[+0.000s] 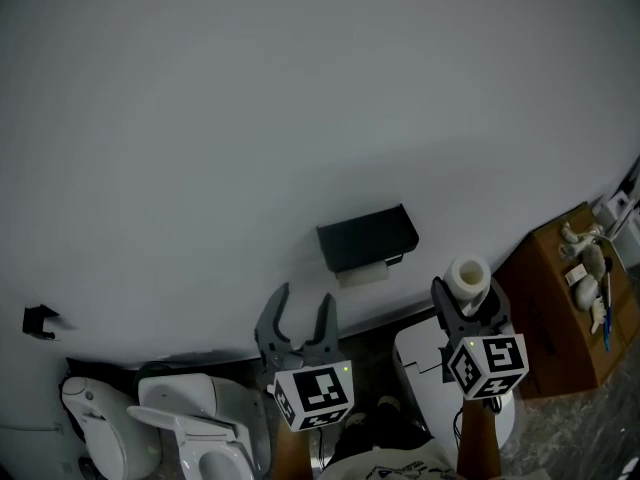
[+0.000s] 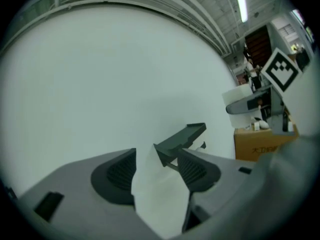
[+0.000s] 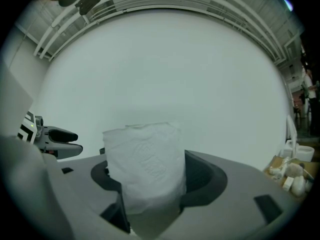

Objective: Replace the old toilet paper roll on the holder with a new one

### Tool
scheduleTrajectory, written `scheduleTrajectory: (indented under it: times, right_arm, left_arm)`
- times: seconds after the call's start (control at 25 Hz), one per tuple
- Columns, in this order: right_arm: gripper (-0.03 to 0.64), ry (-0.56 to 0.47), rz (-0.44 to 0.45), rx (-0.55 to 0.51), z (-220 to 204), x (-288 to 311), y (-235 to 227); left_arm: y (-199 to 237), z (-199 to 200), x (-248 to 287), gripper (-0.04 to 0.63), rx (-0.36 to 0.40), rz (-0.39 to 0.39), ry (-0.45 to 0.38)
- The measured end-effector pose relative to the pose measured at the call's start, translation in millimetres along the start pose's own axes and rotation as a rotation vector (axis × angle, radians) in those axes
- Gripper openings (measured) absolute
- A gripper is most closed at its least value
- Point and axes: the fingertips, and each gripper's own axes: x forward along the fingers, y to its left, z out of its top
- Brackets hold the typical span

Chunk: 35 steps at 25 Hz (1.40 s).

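Note:
A black toilet paper holder [image 1: 366, 238] is fixed to the pale wall, and a bit of white paper [image 1: 362, 273] shows under it. My left gripper [image 1: 305, 296] is open and empty, below and left of the holder. In the left gripper view the holder [image 2: 180, 140] appears just past the open left gripper [image 2: 157, 169]. My right gripper [image 1: 467, 293] is shut on a full white toilet paper roll [image 1: 468, 278], held upright to the right of the holder. In the right gripper view the roll [image 3: 145, 161] fills the gap of the right gripper [image 3: 147, 174].
A white toilet [image 1: 200, 433] stands at the lower left, with a small black bracket [image 1: 38, 320] on the wall above it. A white bin [image 1: 425, 363] sits below the right gripper. A cardboard box [image 1: 560, 318] with small items on top stands at the right.

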Motion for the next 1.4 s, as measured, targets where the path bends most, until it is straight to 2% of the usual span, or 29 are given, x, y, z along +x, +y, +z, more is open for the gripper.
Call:
scheduleTrajectory:
  times: [0.24, 0.44, 0.68, 0.76, 1.04, 1.2, 1.4]
  right_arm:
    - [0.318, 0.017, -0.009, -0.005, -7.8, 3.2, -7.9]
    - [0.318, 0.013, -0.024, 0.010, -10.6, 0.9, -15.3]
    - [0.318, 0.003, -0.040, 0.042, -12.8, -3.8, -23.7]
    - [0.318, 0.001, -0.047, 0.045, -12.8, -6.2, -26.2]
    - [0.318, -0.005, -0.067, 0.053, -13.0, -14.4, -35.7]
    - [0.318, -0.002, -0.068, 0.058, -15.4, -18.4, -38.6]
    - [0.318, 0.003, -0.080, 0.056, -17.4, -23.1, -45.5]
  left_arm:
    - [-15.3, -7.2, 11.1, 0.242, 0.211, 0.009, 0.054]
    - [-29.1, -13.6, 19.0, 0.242, 0.354, 0.012, 0.116]
    - [-49.4, -21.4, 28.6, 0.242, 0.608, 0.033, 0.161]
    - [-57.2, -22.4, 31.6, 0.241, 0.646, 0.021, 0.161]
    - [-78.7, -28.4, 45.0, 0.242, 0.693, -0.023, 0.168]
    - [-93.2, -38.5, 59.4, 0.241, 0.788, -0.043, 0.191]
    - [-106.6, -47.9, 79.0, 0.242, 0.850, -0.055, 0.215]
